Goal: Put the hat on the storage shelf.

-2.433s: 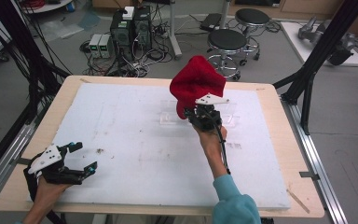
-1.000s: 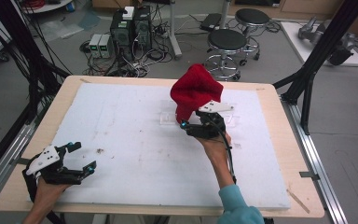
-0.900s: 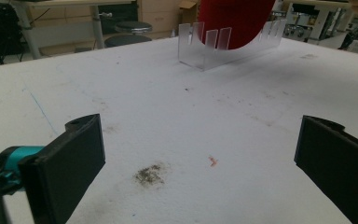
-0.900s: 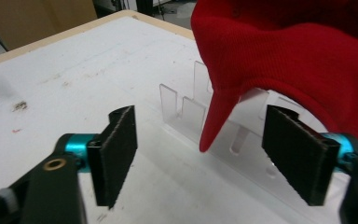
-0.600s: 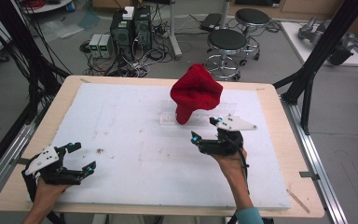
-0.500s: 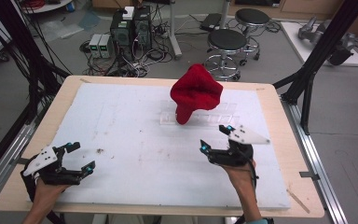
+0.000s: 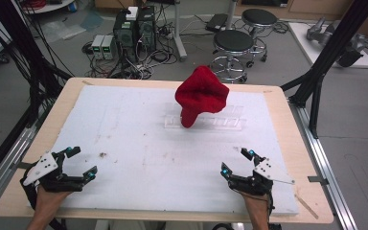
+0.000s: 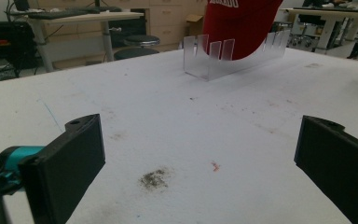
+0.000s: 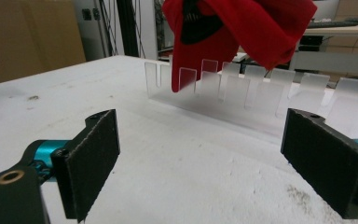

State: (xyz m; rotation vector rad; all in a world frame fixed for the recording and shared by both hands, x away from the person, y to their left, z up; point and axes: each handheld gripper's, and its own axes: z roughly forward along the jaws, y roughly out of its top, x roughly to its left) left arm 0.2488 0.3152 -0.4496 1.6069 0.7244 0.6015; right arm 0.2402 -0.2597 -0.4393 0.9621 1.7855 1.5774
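White foam sheet [image 7: 139,139] covers the wooden desk [image 7: 287,115], and on it, toward the far side and right of centre, stands one clear acrylic rack [image 7: 211,122] with one red cap [image 7: 201,93] perched on top of it. From the high view, the left gripper [image 7: 82,163] sits at the near left corner with its fingers spread wide and holding nothing, a hand [image 7: 45,203] behind it; the right gripper [image 7: 235,162] sits at the near right, likewise wide and empty, well apart from the rack. The high view also shows what the gripper cameras do not: two round stools [image 7: 235,43] and a cluster of computer boxes [image 7: 134,28] on the floor beyond the desk. The left gripper view looks across the foam past its two black fingers [image 8: 67,165], showing a dark smudge [image 8: 154,177] and a small red speck [image 8: 213,164] between them, and white lettering on the cap's band [image 8: 223,3], too cropped to read. The right gripper view, closer to the rack [image 9: 261,100], shows its row of upright slotted tabs, roughly nine visible, and the cap's dark inner lining [image 9: 200,23], with the cap's brim [image 9: 186,56] hanging down over the left tabs.
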